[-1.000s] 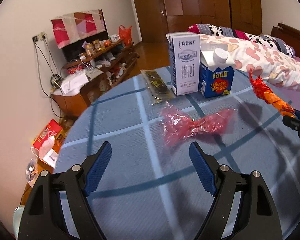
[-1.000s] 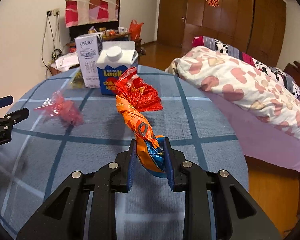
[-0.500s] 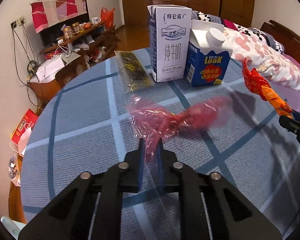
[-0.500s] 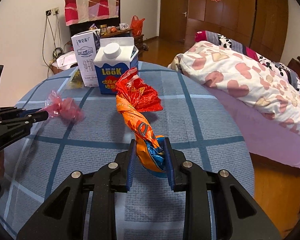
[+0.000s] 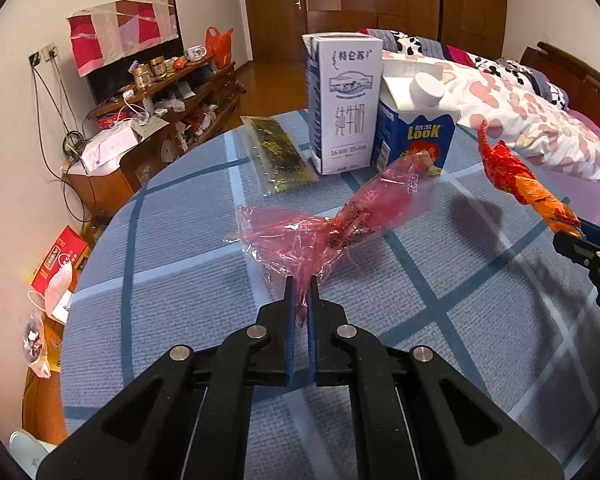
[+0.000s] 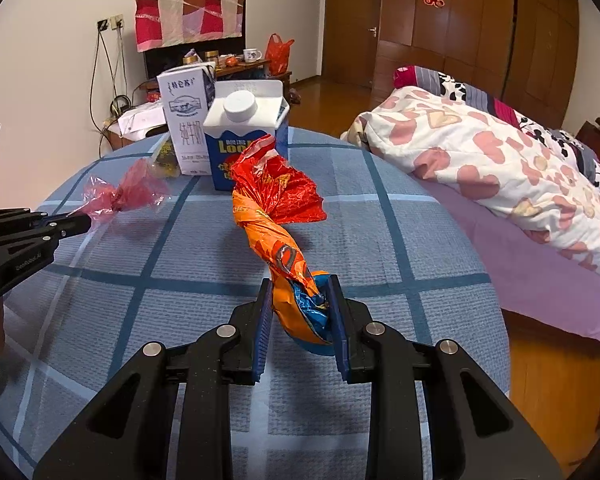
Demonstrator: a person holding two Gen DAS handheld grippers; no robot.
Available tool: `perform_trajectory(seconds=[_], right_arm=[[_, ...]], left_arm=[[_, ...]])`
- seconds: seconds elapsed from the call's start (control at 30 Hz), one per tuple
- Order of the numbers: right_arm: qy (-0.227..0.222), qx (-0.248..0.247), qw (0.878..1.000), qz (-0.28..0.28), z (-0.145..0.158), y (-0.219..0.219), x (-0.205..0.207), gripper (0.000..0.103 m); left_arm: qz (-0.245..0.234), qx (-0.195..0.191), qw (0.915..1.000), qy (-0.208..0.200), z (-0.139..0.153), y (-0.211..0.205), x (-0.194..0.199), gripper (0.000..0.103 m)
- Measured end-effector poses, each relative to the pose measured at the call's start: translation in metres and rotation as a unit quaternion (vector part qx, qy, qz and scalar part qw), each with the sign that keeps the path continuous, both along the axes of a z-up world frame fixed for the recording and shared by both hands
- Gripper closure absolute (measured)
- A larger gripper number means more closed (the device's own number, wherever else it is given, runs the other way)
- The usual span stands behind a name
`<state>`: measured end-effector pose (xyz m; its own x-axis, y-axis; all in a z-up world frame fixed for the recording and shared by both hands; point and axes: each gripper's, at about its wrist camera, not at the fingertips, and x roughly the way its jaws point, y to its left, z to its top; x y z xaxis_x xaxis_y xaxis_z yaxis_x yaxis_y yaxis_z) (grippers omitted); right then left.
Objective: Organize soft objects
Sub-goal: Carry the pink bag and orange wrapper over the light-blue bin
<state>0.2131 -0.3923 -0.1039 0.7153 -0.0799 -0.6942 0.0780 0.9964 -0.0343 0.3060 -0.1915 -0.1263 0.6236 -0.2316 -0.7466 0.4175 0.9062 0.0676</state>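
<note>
My left gripper [image 5: 300, 292] is shut on the edge of a crumpled red see-through plastic bag [image 5: 340, 220], which hangs lifted over the blue checked table [image 5: 180, 300]. From the right wrist view the same red bag [image 6: 120, 196] sticks out of the left gripper [image 6: 85, 222] at the far left. A twisted orange and red snack wrapper [image 6: 276, 220] stands up from my right gripper [image 6: 300, 300], which is shut on its lower end. In the left wrist view that wrapper [image 5: 516, 180] and the right gripper [image 5: 578, 236] sit at the right edge.
A tall white milk carton [image 5: 342, 100] and a blue LOOK carton [image 5: 416, 132] stand at the table's far side. A flat clear packet with dark contents [image 5: 278, 156] lies left of them. A bed with a heart-print quilt [image 6: 500, 160] is at right. A cluttered shelf [image 5: 160, 96] lines the left wall.
My left gripper went from open to shut on the red plastic bag and has lifted it off the table. The right gripper keeps holding the orange wrapper almost still.
</note>
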Motion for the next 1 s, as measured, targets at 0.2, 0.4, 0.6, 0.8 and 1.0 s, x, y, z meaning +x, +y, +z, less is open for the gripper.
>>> perform_trajectory(seconds=[0.2,0.4,0.6,0.8,1.0], right_arm=[[-0.011,0.0,1.0,0.024,0.01,0.024,-0.006,0.076],[-0.02,0.003,0.998,0.061,0.016,0.065,-0.008,0.076],[-0.024,0.005,0.994,0.103,0.018,0.112,-0.008,0.076],[-0.023,0.008,0.989,0.146,0.016,0.159,-0.01,0.076],[-0.021,0.009,0.983,0.181,0.012,0.197,-0.016,0.076]], left_arm=[[0.016,0.001,0.9998,-0.014,0.011,0.026,-0.017,0.099],[0.038,0.001,0.9989,-0.025,0.018,0.066,-0.038,0.099],[0.073,-0.001,0.9968,-0.034,0.025,0.117,-0.063,0.099],[0.109,0.001,0.9932,-0.041,0.028,0.166,-0.09,0.099],[0.141,0.004,0.9889,-0.045,0.027,0.205,-0.114,0.099]])
